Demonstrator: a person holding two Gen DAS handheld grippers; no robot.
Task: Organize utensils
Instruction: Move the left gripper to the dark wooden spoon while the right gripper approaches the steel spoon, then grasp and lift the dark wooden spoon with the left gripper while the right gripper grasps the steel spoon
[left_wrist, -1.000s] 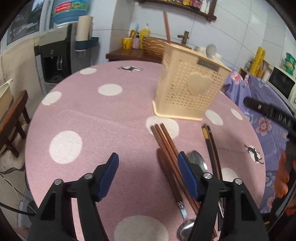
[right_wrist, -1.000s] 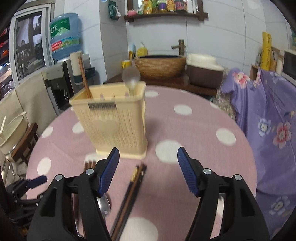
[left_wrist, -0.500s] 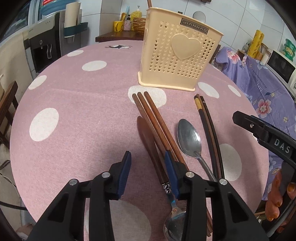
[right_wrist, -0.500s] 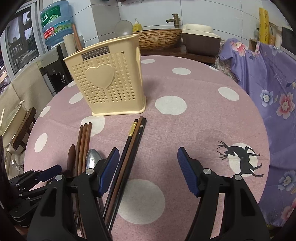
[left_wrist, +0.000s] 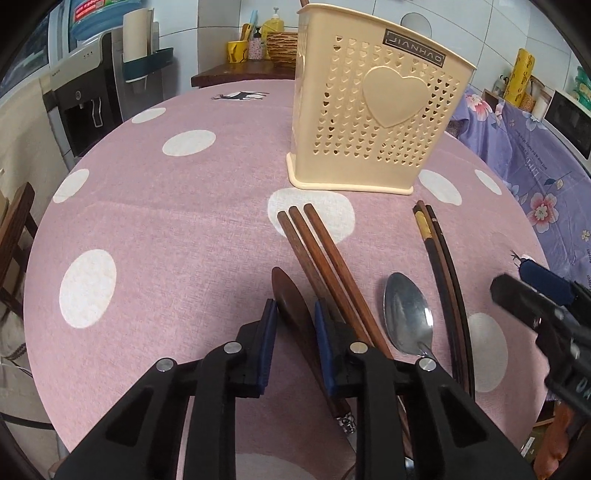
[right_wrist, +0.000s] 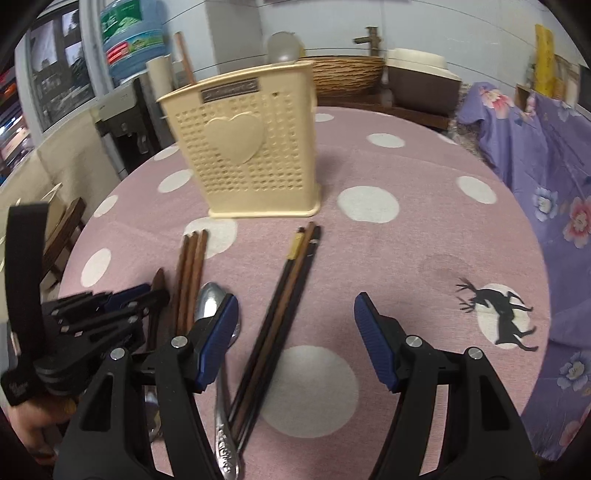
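Over that last second you brought the left gripper down and its jaws were closing around the dark wooden spoon lying on the pink polka-dot tablecloth, pads not clearly pinching yet, so that spoon looked like your first pick for the cream perforated utensil holder. Your right gripper stayed spread wide over the black chopsticks. Only the right view showed a spoon and chopstick already standing in the holder
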